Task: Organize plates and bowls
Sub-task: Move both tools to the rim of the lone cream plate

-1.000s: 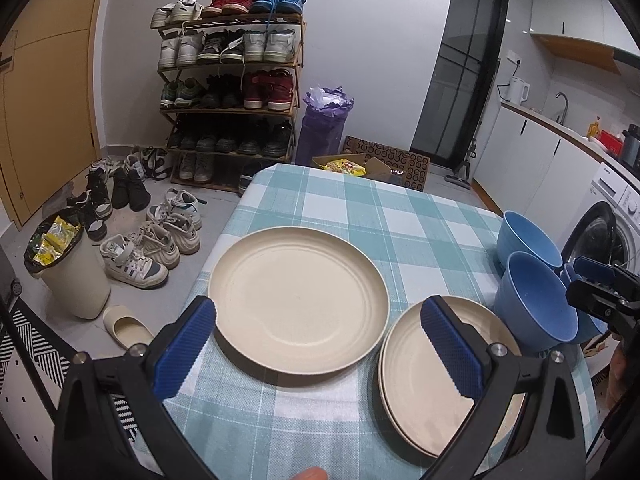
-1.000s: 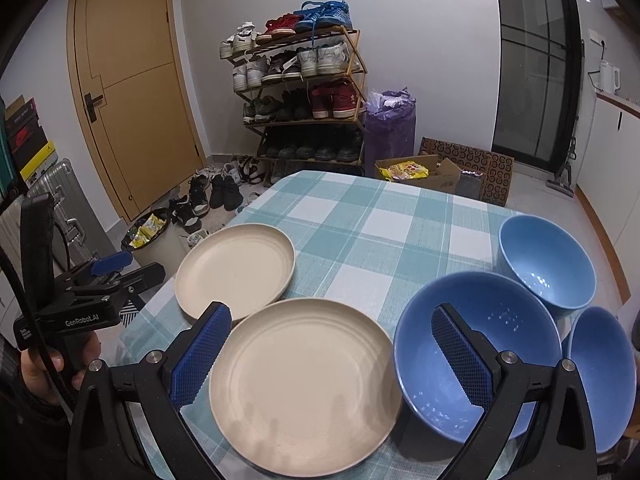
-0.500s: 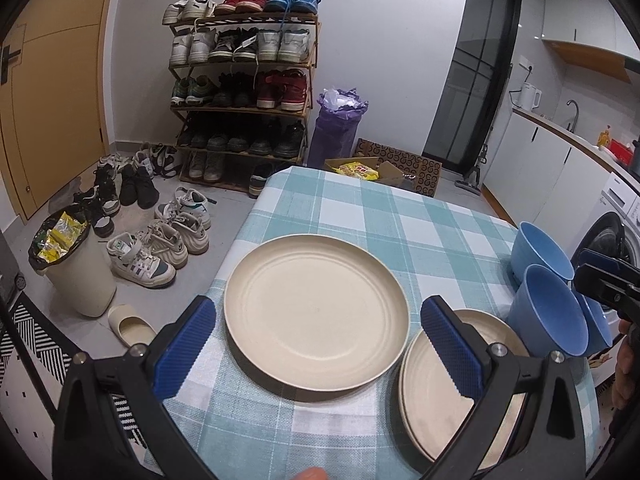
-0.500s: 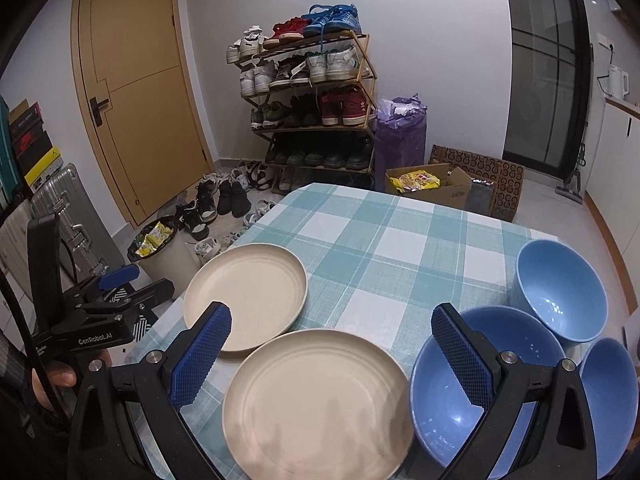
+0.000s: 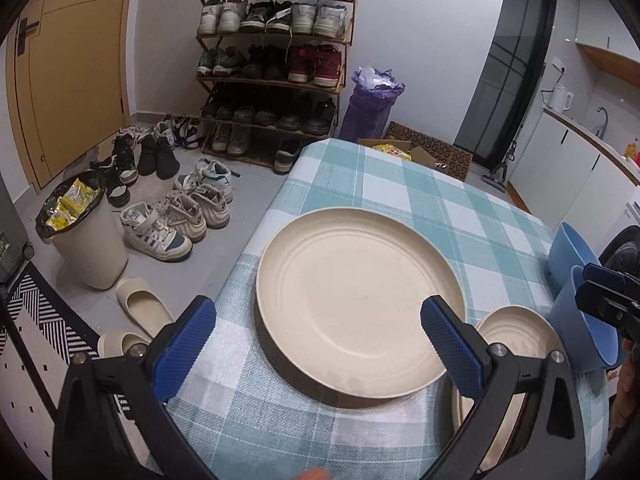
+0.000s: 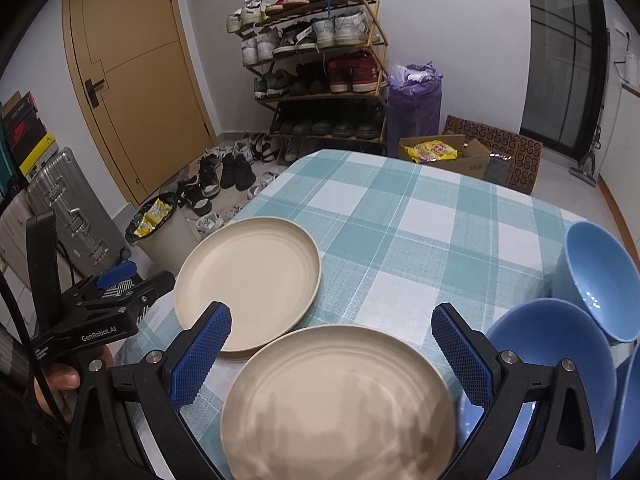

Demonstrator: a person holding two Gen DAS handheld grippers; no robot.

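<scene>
Two cream plates lie side by side on the teal-checked table [image 5: 400,192]. My left gripper [image 5: 316,316] hovers open over the near edge of the left plate [image 5: 360,292], touching nothing. The other plate [image 5: 516,340] lies to its right. My right gripper [image 6: 330,316] is open above that nearer plate [image 6: 340,400], with the left plate [image 6: 248,280] beyond it. Three blue bowls crowd the table's right edge: one far [image 6: 596,276], one near [image 6: 556,352], a third [image 6: 628,420] cut off by the frame. The left gripper [image 6: 148,276] shows at the table's left edge.
The table's [image 6: 400,208] left edge drops to a floor with a lined bin [image 5: 84,236], loose shoes [image 5: 176,220] and slippers. A shoe rack [image 5: 276,60], purple bag [image 6: 416,96] and cardboard box [image 6: 444,156] stand beyond. A suitcase [image 6: 60,200] stands at left.
Both grippers have drifted left and lower. The left plate now sits centred between my left fingers and looks larger. Bowls slid towards the right edge of the right view. Both stay open.
</scene>
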